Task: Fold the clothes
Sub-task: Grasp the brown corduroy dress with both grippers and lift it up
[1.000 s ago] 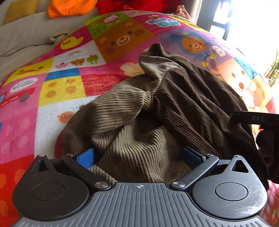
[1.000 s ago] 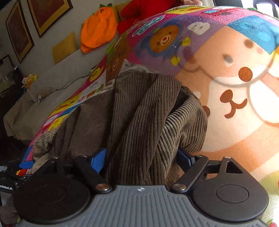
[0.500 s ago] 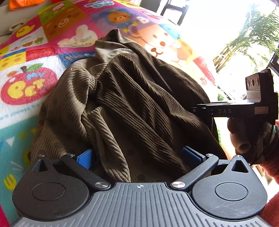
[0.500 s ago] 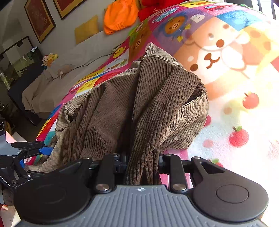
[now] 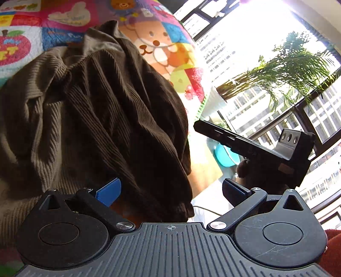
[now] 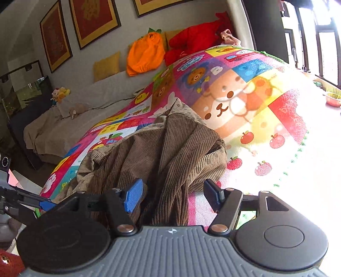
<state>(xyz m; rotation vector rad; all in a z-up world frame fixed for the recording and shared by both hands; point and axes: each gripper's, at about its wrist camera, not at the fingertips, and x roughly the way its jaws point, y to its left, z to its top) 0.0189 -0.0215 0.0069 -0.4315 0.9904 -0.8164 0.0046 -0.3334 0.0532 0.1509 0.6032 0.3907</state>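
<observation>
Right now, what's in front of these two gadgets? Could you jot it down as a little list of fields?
Garment: brown corduroy garment, crumpled in a heap
Surface: colourful cartoon play mat
Left gripper: open, cloth lying between its fingers
Right gripper: jaws opening, cloth between them, pads not pressing it
Background: orange cushion, red cushion, framed pictures on the wall
Folding: not yet done

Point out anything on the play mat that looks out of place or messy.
The brown corduroy garment lies bunched in a rumpled heap on the colourful play mat, not flat or folded, with creases running every way. The right gripper is opening, loose cloth between its pads. Nothing looks spilled or damaged.
</observation>
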